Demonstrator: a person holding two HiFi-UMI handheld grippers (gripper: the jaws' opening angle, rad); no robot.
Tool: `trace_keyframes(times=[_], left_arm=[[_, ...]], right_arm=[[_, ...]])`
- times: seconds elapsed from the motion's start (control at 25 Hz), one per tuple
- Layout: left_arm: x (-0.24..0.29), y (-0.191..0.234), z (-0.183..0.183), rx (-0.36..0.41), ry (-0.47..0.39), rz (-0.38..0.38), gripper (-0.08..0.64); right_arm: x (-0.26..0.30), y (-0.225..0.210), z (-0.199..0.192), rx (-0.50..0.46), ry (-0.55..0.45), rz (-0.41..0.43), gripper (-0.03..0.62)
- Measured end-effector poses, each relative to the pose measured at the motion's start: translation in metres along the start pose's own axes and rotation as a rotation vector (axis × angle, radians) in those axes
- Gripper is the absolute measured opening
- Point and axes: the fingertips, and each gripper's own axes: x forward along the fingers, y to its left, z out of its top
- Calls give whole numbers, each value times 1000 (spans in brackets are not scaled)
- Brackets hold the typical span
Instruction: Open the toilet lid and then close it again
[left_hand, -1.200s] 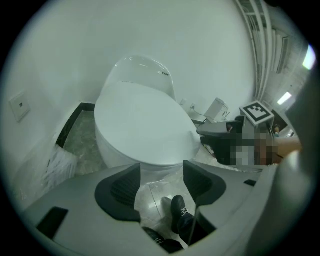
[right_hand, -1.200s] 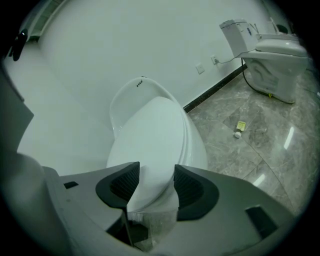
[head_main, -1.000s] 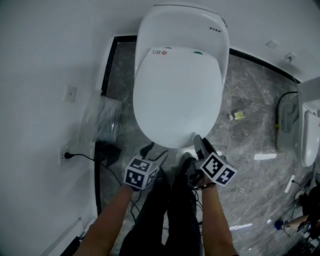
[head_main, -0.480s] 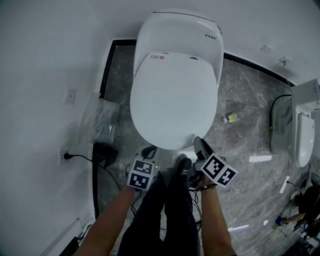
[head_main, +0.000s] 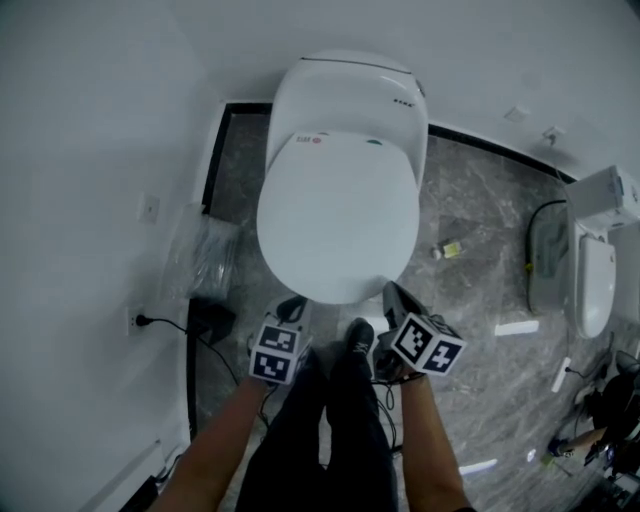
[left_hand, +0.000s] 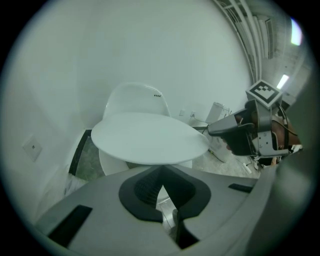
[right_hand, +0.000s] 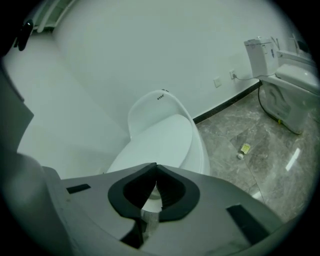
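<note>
1. Tongs first: my left tongs (head_main: 292, 304) and right tongs (head_main: 390, 292) have both just been closing. Each pair is now pinched fully together, with nothing caught between the tips.
2. Just ahead of both tongs, spanning the gap between them, is the toilet lid (head_main: 335, 215). Its front rim sits barely beyond the tips, and I see no contact on either side.
3. That lid lies flat down on the bowl, just as it did a second ago. Only the tongs have changed, not the lid.
4. My reading is that closed, empty tongs cannot pinch the rim. Either the tips are meant to hook under the front edge and lift, or the lid is already back down and I am done. I cannot tell which.
5. Farther out, ahead and to the right of the right tongs, a small bottle (head_main: 448, 250) lies on the floor (head_main: 480, 300), well clear.
</note>
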Motion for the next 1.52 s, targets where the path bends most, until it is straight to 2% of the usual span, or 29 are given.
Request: trace_keyframes(times=[0.44, 0.56, 0.72, 1.0, 1.24, 1.52], left_arm=[[-31, -2, 89, -11, -125, 71, 9], [-38, -1, 117, -11, -153, 102, 9], [-42, 3, 144, -15, -160, 147, 9], [-43, 12, 183, -64, -177, 218, 9], [-40, 19, 220, -68, -201, 238, 9], [-30, 28, 270, -35, -233, 234, 9]], right_arm=[[-31, 53, 63, -268, -5, 99, 9], [-36, 65, 78, -317, 0, 126, 9], [-39, 76, 100, -349, 4, 159, 9], [-43, 90, 134, -418, 23, 223, 9], [-44, 100, 160, -433, 22, 258, 9], [-50, 105, 193, -415, -1, 251, 9]])
